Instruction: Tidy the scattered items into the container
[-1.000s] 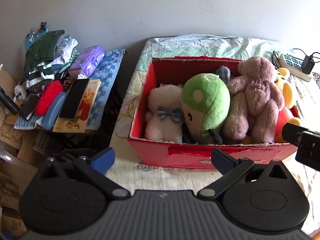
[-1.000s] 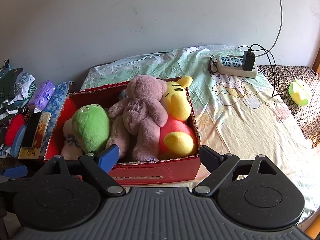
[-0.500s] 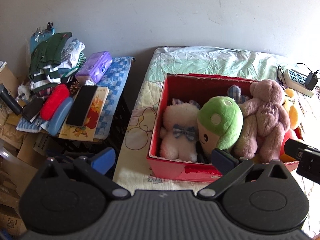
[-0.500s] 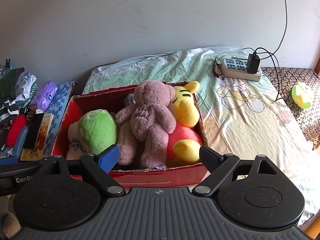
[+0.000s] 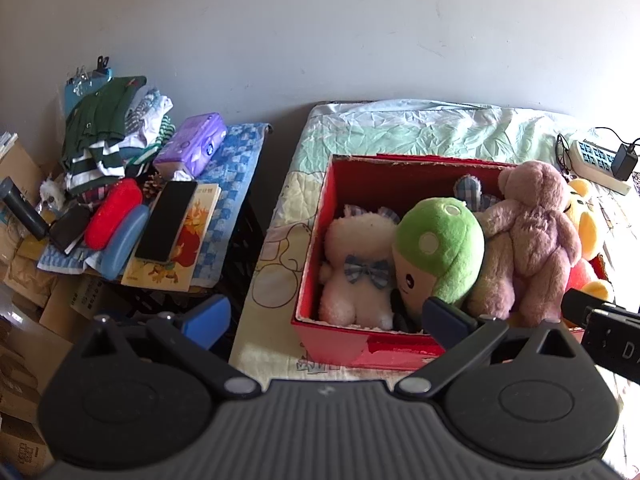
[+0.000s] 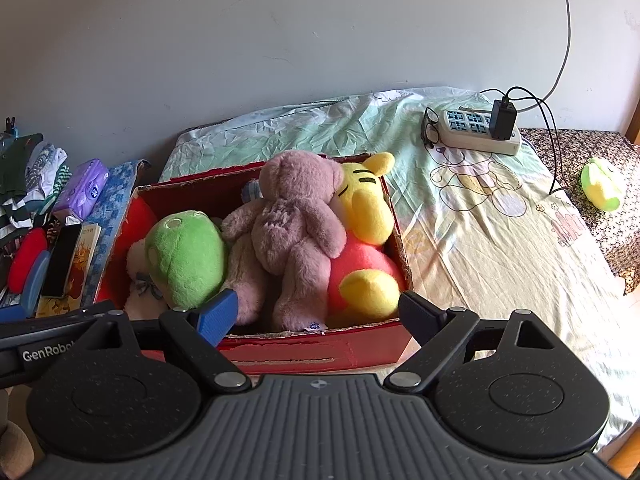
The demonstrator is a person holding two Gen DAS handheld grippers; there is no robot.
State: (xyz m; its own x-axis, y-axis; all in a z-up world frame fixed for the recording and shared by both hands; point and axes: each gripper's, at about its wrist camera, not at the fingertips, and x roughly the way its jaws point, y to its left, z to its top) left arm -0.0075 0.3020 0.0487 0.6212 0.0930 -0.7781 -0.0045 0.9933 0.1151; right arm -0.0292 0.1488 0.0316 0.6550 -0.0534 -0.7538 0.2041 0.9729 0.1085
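A red cardboard box (image 5: 344, 340) (image 6: 304, 354) stands on the bed. It holds a white plush (image 5: 360, 268), a green plush (image 5: 440, 248) (image 6: 184, 256), a pink teddy bear (image 5: 536, 232) (image 6: 296, 232) and a yellow-and-red bear (image 6: 368, 248). A small green-yellow plush (image 6: 602, 184) lies on the patterned cover at the far right. My left gripper (image 5: 326, 314) is open and empty, in front of the box's near left corner. My right gripper (image 6: 318, 314) is open and empty, just in front of the box's near wall.
A side stand (image 5: 236, 148) left of the bed carries folded clothes (image 5: 108, 136), a purple tissue pack (image 5: 192, 148), a phone on a picture book (image 5: 166, 220) and cases. A power strip (image 6: 476, 132) with a charger, cables and glasses lies at the back of the bed.
Both grippers have drawn back and shifted a little left from the box; it sits further right and smaller in the left wrist view. Both stay open and empty.
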